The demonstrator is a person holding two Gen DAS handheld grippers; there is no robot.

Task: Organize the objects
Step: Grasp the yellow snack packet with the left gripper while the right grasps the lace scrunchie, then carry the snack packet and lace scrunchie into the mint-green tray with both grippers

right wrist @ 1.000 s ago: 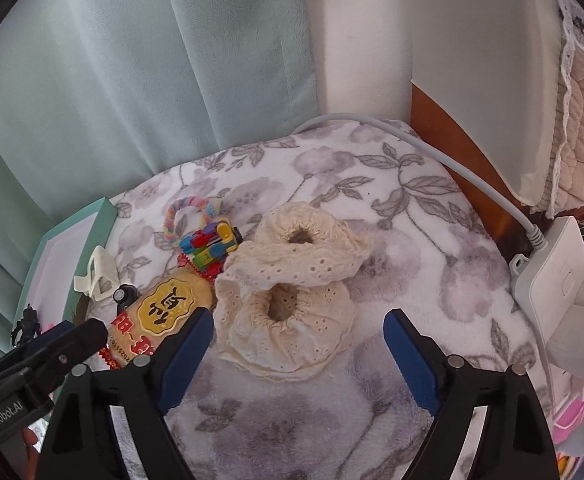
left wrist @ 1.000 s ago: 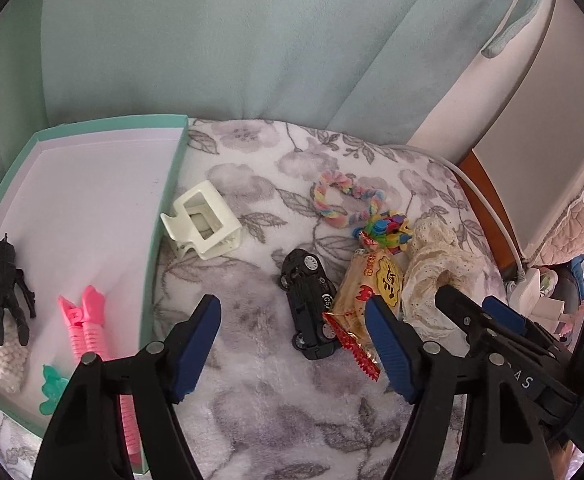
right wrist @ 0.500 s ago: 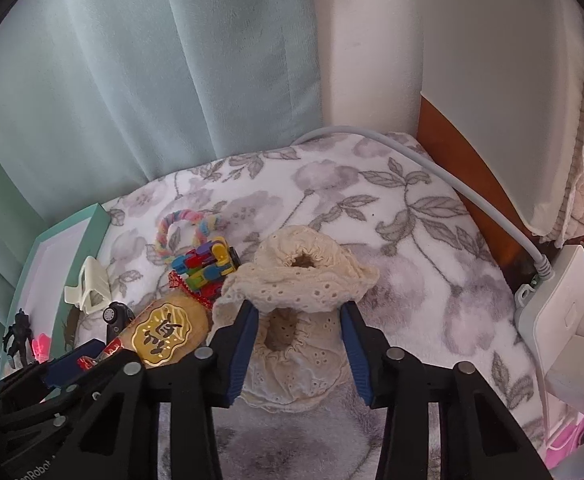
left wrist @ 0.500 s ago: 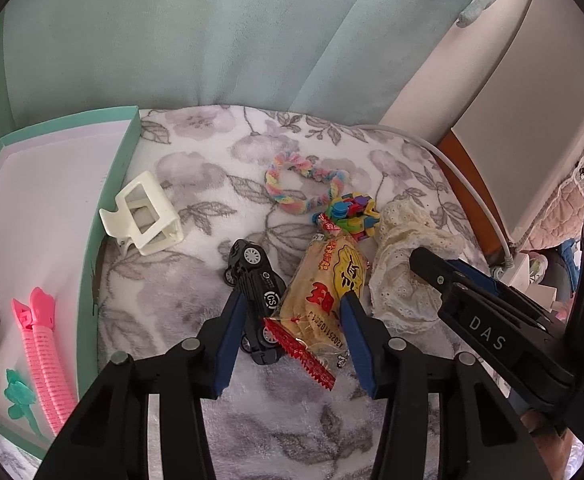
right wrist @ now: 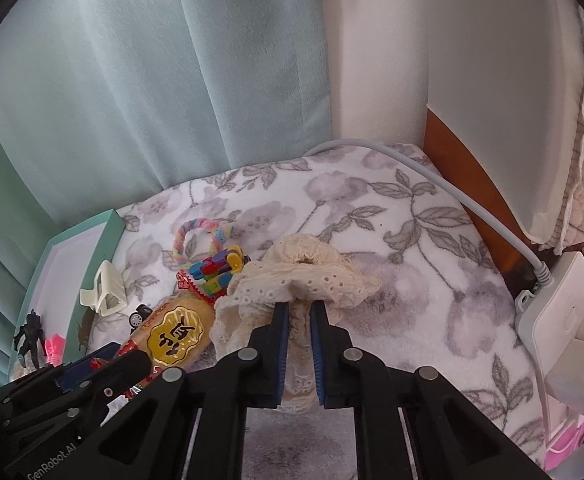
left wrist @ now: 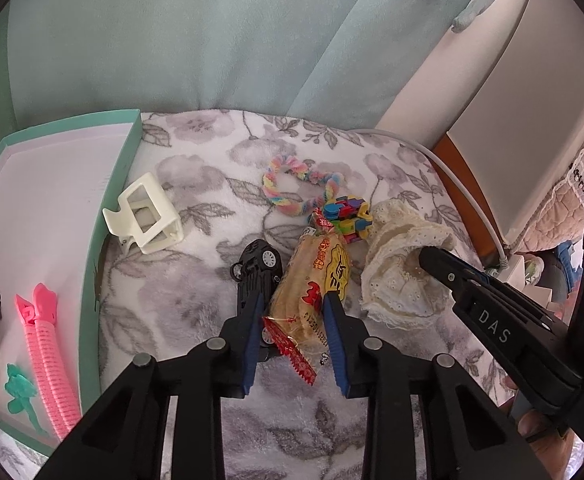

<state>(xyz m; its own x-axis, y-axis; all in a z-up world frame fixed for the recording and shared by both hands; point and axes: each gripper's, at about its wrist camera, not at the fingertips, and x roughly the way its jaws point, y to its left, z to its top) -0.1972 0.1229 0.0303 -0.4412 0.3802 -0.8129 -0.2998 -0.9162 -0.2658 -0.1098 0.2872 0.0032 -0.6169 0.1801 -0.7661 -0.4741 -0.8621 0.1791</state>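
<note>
On floral blanket (left wrist: 196, 312), left gripper (left wrist: 294, 312) grasping one snack packet (left wrist: 316, 284), right gripper (right wrist: 300, 316) clenched on lace cloth (right wrist: 312, 276).

Left gripper (left wrist: 294, 300) low, fingers narrowed; right gripper (right wrist: 300, 308) low, fingers nearly together.

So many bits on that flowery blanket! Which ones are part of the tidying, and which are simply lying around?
Part of the tidying:
- snack packet, between the left gripper fingers
- lace fabric, pinched by the right gripper
- toy car
- white hair claw
- rainbow braid
- colourful block toy
- teal tray

Lying around:
- grey cable
- white adapter
- curtain
</note>
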